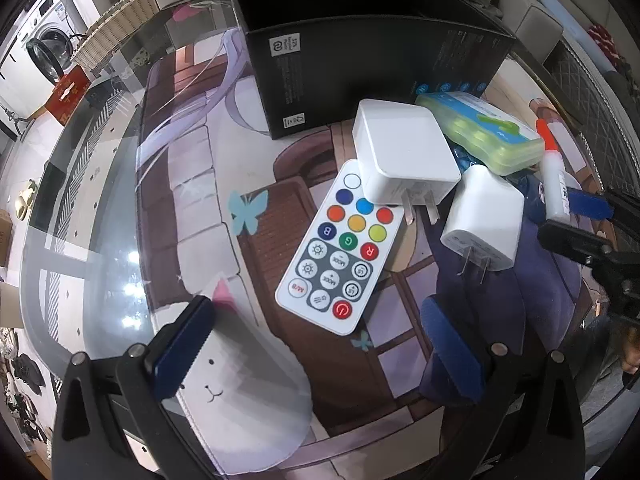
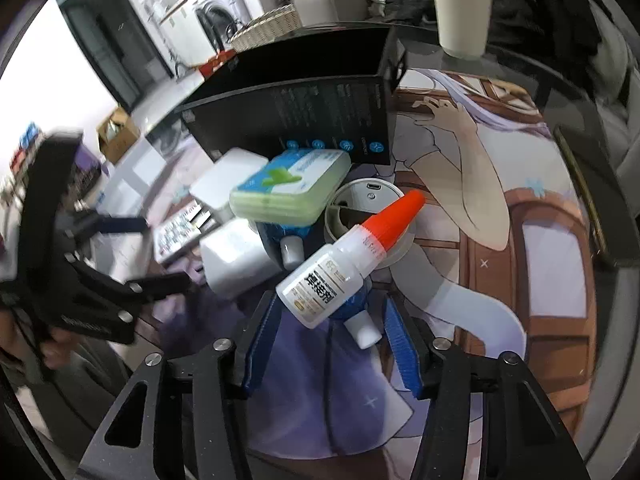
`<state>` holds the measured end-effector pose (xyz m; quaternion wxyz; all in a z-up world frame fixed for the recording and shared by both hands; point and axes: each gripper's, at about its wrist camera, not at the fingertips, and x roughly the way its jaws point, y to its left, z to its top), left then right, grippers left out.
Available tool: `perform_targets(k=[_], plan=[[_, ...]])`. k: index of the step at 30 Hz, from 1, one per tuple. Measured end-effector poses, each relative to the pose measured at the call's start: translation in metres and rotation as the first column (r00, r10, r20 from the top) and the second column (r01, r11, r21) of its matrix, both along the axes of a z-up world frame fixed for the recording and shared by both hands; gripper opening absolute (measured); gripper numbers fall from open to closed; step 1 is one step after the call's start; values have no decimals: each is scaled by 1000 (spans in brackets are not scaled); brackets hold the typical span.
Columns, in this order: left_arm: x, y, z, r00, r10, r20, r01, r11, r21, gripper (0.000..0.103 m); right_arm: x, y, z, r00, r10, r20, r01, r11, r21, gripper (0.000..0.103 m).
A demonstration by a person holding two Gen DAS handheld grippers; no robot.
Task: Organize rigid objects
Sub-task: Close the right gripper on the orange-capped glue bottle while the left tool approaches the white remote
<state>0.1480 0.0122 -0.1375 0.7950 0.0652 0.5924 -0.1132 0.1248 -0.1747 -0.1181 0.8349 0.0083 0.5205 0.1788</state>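
while the right claw [image 2: 328, 336] stands released around the glue bottle [image 2: 344, 268], not yet pinching it, the left claw [image 1: 320, 344] hangs open above the remote [image 1: 340, 248] on the counter [image 1: 100, 240].

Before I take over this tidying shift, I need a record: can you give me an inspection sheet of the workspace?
Surface: glass table under a printed mat.
Job's things: remote, two white chargers, green case, glue bottle, open black box.
Clutter: cream cup.
Grippers: left gripper open, empty; right gripper, jaws around the glue bottle, contact unclear.
Cables: nothing seen.
Surroundings: washing machine, wicker basket.
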Motion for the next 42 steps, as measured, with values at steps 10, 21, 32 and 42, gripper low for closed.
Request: perform_targets(k=[10,21,32,42], plan=[[3,-11,0,999,-36,-18,36,999,5,103,18,-6,7,998,-64,-17,65,994,82,68],[11,-13,3,998,-65,-11,65,998,1,97,17,-5,4,1000,-27,3,26,997,79,42],[14,-11,10,995,-96,21,96,995,2,72,12,-5,8,1000,7,25,-8,998,62,27],[11,-10,14,993,-112,41,112,994,2,41,9,-1,9,999,25,28,-27,999,47,24]])
